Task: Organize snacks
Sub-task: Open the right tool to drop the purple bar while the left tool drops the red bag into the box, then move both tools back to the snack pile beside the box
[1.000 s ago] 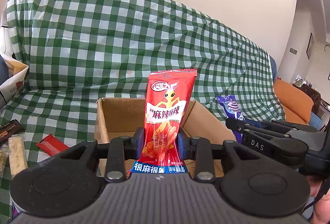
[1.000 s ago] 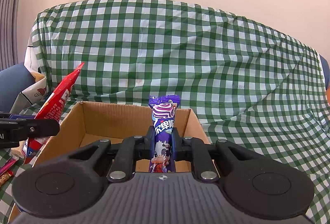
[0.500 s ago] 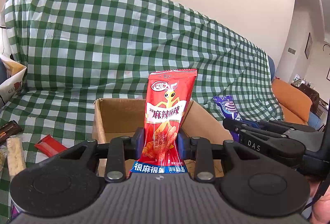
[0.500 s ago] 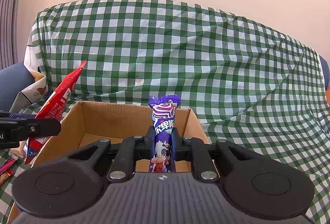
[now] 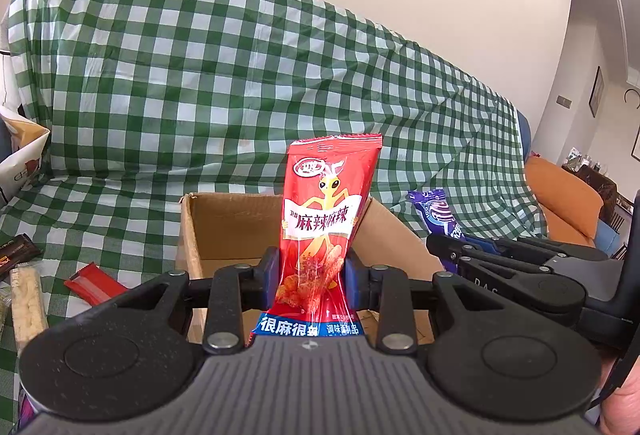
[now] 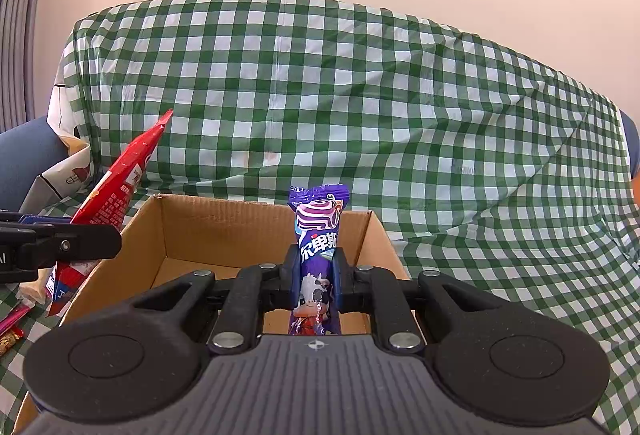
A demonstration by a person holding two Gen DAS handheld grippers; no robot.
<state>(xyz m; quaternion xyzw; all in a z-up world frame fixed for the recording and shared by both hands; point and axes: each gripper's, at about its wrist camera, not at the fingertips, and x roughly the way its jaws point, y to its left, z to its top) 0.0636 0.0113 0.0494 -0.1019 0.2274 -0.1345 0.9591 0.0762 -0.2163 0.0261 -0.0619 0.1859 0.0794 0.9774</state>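
Holding above cardboard box (image 6: 224,231), nothing yet seen inside: red snack packet (image 5: 326,231) clamped upright in left gripper (image 5: 312,275); purple candy packet (image 6: 318,235) pinched in right gripper (image 6: 316,279). Lying left of box, awaiting collection: red wrapper (image 5: 94,285), pale cracker bar (image 5: 28,301).

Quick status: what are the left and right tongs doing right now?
Left tongs: shut on the red snack packet.
Right tongs: shut on the purple candy packet.
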